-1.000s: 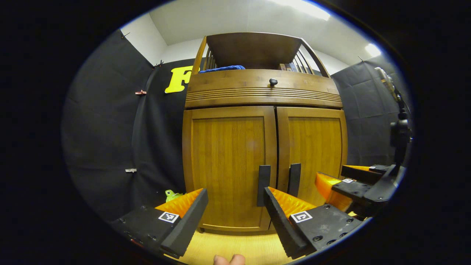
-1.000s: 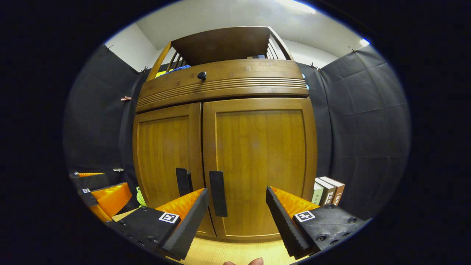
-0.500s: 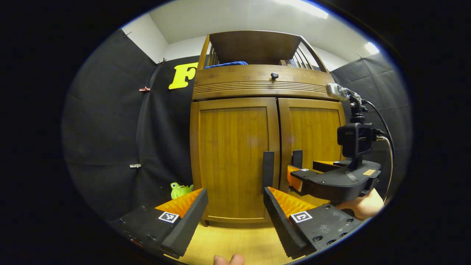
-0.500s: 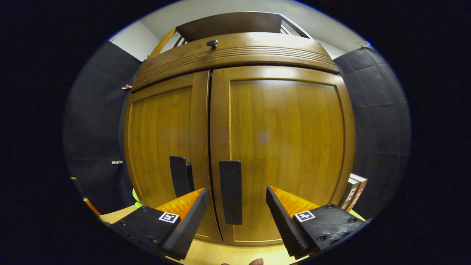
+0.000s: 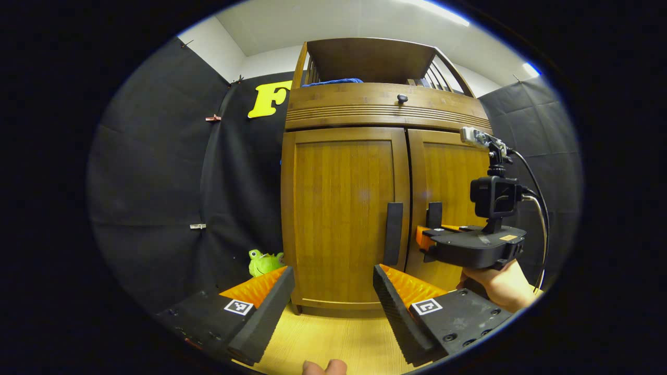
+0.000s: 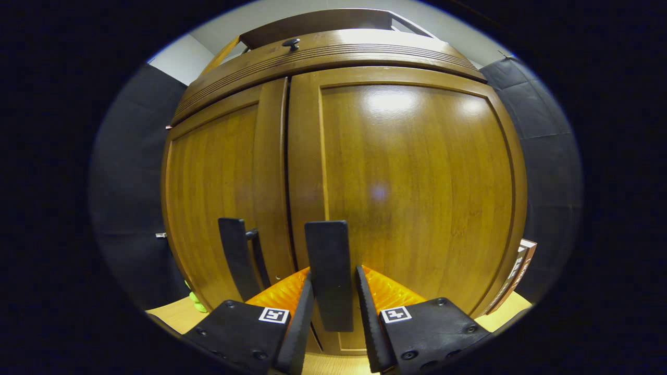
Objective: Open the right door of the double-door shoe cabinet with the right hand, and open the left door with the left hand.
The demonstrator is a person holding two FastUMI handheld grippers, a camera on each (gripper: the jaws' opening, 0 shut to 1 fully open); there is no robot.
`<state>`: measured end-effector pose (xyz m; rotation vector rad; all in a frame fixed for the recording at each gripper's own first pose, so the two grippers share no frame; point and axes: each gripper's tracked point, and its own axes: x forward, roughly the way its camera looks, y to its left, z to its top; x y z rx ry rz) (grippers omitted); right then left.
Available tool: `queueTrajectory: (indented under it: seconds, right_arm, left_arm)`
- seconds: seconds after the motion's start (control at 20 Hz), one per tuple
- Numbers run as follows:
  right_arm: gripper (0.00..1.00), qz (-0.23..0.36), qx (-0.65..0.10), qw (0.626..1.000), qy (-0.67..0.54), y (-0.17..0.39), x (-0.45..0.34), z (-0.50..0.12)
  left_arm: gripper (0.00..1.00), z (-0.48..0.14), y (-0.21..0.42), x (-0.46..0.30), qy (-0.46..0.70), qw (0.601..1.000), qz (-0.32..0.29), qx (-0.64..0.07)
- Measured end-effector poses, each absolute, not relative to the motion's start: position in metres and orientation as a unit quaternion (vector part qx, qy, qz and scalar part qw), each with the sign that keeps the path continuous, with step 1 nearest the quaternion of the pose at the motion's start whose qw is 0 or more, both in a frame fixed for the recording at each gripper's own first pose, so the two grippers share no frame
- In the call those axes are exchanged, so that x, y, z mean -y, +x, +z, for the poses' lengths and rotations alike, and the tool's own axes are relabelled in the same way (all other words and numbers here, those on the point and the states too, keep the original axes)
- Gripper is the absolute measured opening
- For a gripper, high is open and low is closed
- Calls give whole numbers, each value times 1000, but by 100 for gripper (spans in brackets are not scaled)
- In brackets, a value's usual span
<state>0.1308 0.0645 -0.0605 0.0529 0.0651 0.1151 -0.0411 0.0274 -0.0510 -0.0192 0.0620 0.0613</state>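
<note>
shoe cabinet (image 6: 417, 172): glossy wood (lamp glare) | handle (image 6: 328, 271): matt | floor (image 5: 333, 338): smooth wood

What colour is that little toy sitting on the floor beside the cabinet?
Bright green toy, clearest in the left gripper view.

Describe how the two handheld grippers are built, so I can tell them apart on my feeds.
Both look alike. The left gripper has two wedge-shaped jaws with ribbed inner faces, each on a bolted base plate carrying a square black-and-white tag. The right gripper has the same jaws and tags; seen from the left gripper view, its flat body carries a boxy camera on a post, with a looping cable.
</note>
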Motion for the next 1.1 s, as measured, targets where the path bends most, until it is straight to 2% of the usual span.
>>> queueTrajectory:
  seconds: [0.1, 0.3, 0.4, 0.45, 0.55, 0.6, 0.65, 0.85, 0.9, 0.95, 1.0, 1.05, 1.1]
  right_arm:
    - [36, 56, -33, 998, 10, 132, -62, -66]
    - [22, 70, -38, 997, 5, 128, -65, -67]
    - [25, 82, -43, 996, 9, 119, -65, -64]
    - [21, 87, -43, 995, 9, 113, -65, -64]
    - [21, 101, -42, 994, 16, 98, -63, -62]
    - [25, 112, -46, 992, 21, 86, -61, -61]
    - [22, 122, -49, 991, 24, 77, -60, -60]
    - [21, 145, -44, 988, 23, 41, -45, -52]
    - [25, 148, -40, 988, 25, 33, -41, -50]
    - [25, 152, -38, 987, 26, 24, -36, -49]
    - [21, 155, -38, 987, 24, 16, -30, -49]
    - [21, 158, -37, 986, 23, 8, -25, -46]
    - [25, 161, -37, 986, 21, 0, -21, -45]
  left_arm:
    - [94, -53, -43, -27, -10, 999, 32, -34]
    - [94, -50, -46, -20, -20, 999, 26, -30]
    - [94, -47, -46, -17, -25, 999, 25, -27]
    - [94, -46, -48, -15, -26, 999, 25, -26]
    - [95, -46, -50, -11, -29, 999, 22, -26]
    - [94, -46, -52, -9, -29, 999, 21, -26]
    - [94, -46, -54, -7, -28, 999, 21, -27]
    - [94, -44, -56, 3, -31, 999, 17, -22]
    - [94, -43, -57, 5, -33, 999, 17, -21]
    - [94, -43, -58, 7, -34, 999, 17, -20]
    - [94, -42, -58, 10, -34, 999, 17, -20]
    - [95, -42, -58, 14, -34, 999, 15, -19]
    - [94, -42, -58, 17, -34, 999, 15, -19]
